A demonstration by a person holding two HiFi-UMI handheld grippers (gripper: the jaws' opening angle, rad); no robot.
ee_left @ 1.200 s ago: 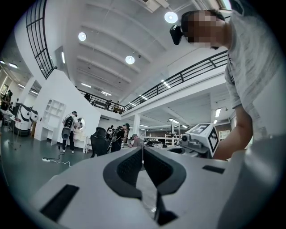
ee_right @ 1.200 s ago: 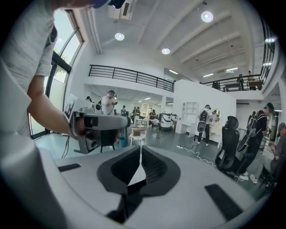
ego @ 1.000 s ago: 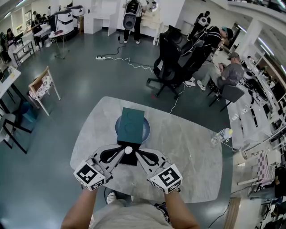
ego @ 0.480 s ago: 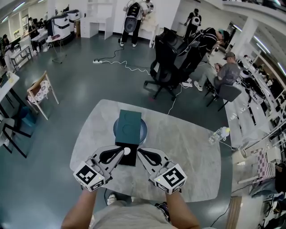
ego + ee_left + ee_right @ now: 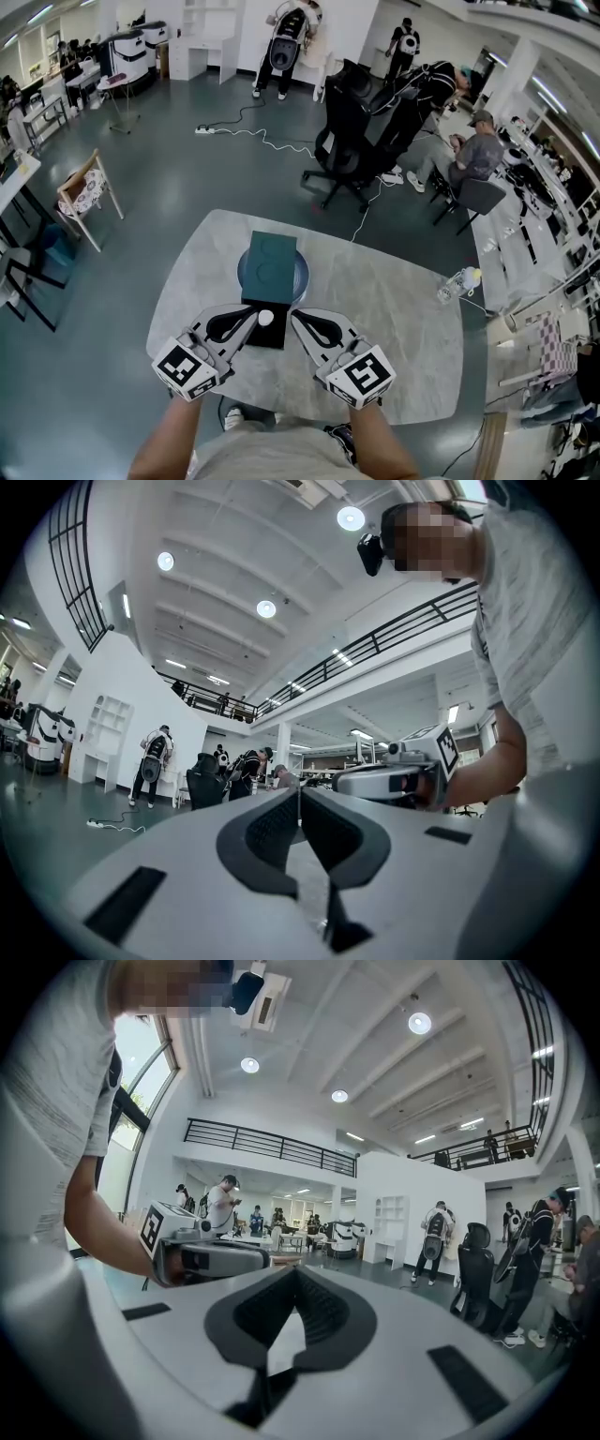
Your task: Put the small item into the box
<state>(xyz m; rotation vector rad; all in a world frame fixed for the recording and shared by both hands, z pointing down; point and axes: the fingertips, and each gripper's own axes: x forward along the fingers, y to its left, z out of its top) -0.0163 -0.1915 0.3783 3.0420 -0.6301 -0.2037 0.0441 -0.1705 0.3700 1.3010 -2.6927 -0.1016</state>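
A small white round item shows at the far edge of a black open box on the grey table, right between my two gripper tips. Beyond it a dark green box rests on a round blue plate. My left gripper is shut, its tip just left of the white item; whether it touches it I cannot tell. My right gripper is shut and empty, a little right of the item. In the left gripper view the jaws meet with nothing seen between; the right gripper view shows the same.
A clear water bottle lies at the table's right edge. Black office chairs and seated people stand beyond the table, with a wooden chair at the left. The person's legs are at the near table edge.
The right gripper has lifted slightly and its marker cube has shifted a little right. The left gripper, the white item and the boxes stay where they were.
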